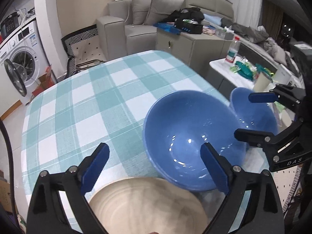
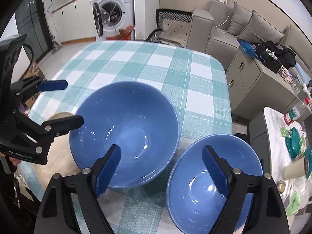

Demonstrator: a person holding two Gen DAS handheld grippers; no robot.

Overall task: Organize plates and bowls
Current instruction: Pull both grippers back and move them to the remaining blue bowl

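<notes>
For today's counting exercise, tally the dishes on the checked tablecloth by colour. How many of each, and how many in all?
Blue bowls: 2, a larger one and a smaller one beside it.
Beige plates: 1, partly hidden under the larger bowl's edge.
Total: 3 dishes on the tablecloth.

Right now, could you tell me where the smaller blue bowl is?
The smaller blue bowl sits at the table's near right corner, right of the bigger blue bowl, under the right gripper's open fingers.
</notes>
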